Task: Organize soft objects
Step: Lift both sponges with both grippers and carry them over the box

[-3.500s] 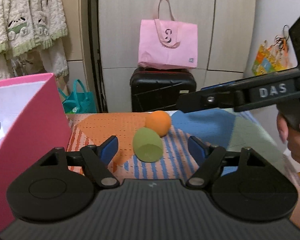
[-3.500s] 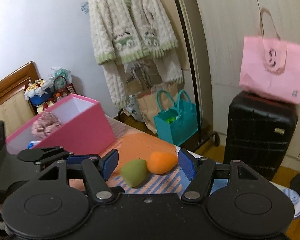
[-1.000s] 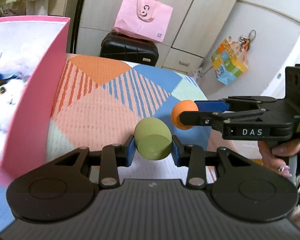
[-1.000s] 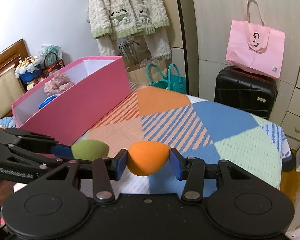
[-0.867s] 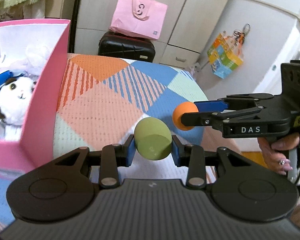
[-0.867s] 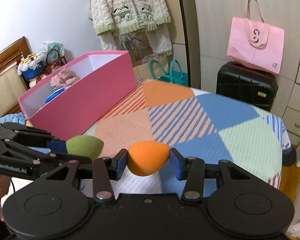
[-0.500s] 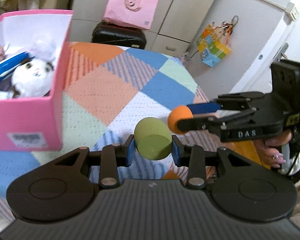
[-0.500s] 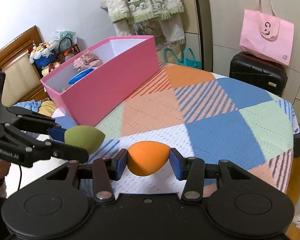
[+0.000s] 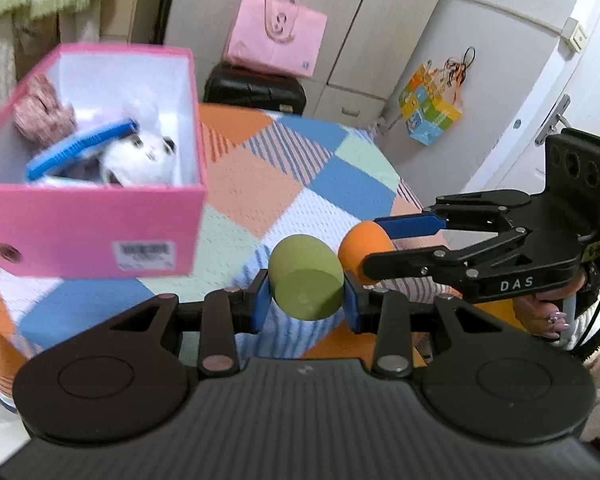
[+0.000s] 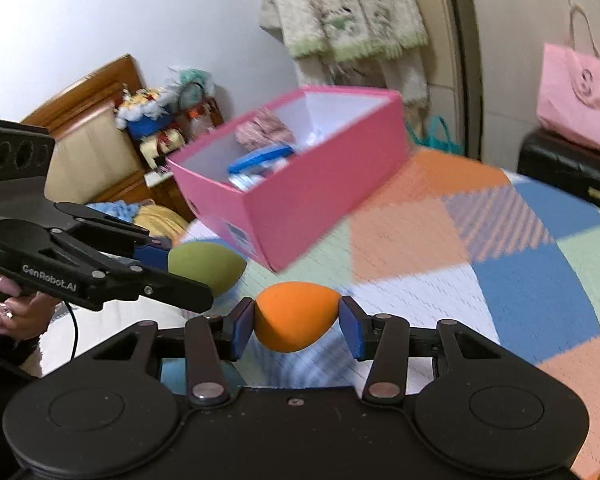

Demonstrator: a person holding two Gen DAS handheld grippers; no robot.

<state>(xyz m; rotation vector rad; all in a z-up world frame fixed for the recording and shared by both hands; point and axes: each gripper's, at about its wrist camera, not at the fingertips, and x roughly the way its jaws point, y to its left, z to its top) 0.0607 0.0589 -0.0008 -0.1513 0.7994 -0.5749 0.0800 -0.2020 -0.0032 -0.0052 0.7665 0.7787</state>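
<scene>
Left wrist: my left claw (image 9: 305,304) is clenched on the green sponge (image 9: 306,282), lifted clear of the bed (image 9: 260,184). Since a second ago the pink box (image 9: 96,232) has swung fully into view, near and left.

Right wrist: right claw (image 10: 296,330) grips the orange sponge (image 10: 296,317), also airborne. The box sits closer ahead, so both drops look next, I judge.

Black left gripper (image 9: 306,306) and right gripper (image 10: 296,330) — blue pads (image 9: 259,306), silver screws, painted nails
</scene>
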